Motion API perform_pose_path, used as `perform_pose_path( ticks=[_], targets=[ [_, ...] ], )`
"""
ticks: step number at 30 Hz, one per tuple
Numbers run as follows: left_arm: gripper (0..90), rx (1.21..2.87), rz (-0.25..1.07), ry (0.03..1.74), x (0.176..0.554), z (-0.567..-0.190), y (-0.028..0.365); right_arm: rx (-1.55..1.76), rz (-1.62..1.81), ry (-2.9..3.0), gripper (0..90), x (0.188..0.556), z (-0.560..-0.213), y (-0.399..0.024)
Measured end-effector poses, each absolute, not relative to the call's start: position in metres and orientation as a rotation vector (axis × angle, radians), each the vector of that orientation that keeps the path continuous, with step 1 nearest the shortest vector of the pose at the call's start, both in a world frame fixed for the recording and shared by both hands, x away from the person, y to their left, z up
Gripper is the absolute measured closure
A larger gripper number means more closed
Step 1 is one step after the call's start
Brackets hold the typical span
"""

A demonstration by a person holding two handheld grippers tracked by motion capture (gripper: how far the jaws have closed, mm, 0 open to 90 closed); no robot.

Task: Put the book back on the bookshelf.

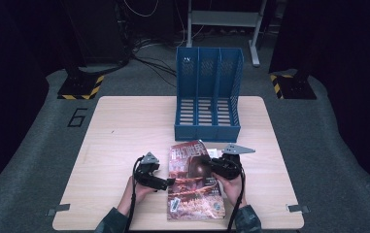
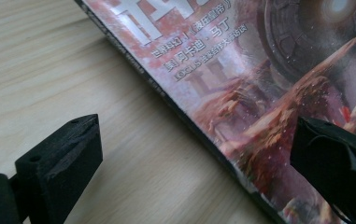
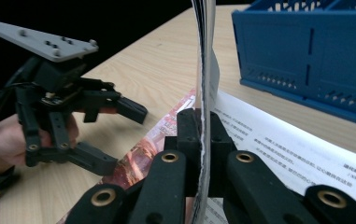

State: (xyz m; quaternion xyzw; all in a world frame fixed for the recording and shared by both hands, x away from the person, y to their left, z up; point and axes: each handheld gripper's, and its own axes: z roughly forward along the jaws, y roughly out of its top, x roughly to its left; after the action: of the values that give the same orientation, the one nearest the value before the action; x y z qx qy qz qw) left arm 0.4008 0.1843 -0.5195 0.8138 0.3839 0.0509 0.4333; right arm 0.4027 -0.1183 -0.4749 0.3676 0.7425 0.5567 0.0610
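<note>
Behind the magazine [image 1: 194, 182], blue three-slot file rack [image 1: 208, 94].

Blue file rack [image 1: 208, 94] on wooden table [image 1: 119, 136].

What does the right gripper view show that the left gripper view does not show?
Right gripper view: the right gripper shut on the magazine's lifted edge, a white printed page lying under it, the blue file rack, and the left gripper with open jaws, farther off.
Left gripper view: the cover's printed title and picture from close by, with one open jaw over the table and one over the cover.
Both: the magazine and the wooden table.
</note>
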Motion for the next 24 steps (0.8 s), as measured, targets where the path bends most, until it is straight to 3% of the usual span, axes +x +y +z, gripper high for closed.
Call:
perform_pose_path(
  ticks=[5,12,17,20,24],
  targets=[
    [4.8,2.046,0.085,0.926,0.405,-0.521,0.172,1.047,1.723,2.228,88.4,0.394,-0.468,-0.117],
    [22.7,1.988,-0.01,0.927,0.408,-0.526,0.171,1.051,1.751,2.223,88.2,0.394,-0.475,-0.118],
    [32.7,1.947,0.002,0.947,0.41,-0.529,0.175,1.191,1.7,2.199,86.7,0.4,-0.488,-0.124],
    [47.8,1.952,0.057,0.933,0.408,-0.531,0.175,1.263,1.623,2.203,83.9,0.404,-0.497,-0.124],
    [52.2,1.966,0.107,0.936,0.405,-0.53,0.172,1.313,1.492,2.221,78.2,0.408,-0.506,-0.12]
  ],
)
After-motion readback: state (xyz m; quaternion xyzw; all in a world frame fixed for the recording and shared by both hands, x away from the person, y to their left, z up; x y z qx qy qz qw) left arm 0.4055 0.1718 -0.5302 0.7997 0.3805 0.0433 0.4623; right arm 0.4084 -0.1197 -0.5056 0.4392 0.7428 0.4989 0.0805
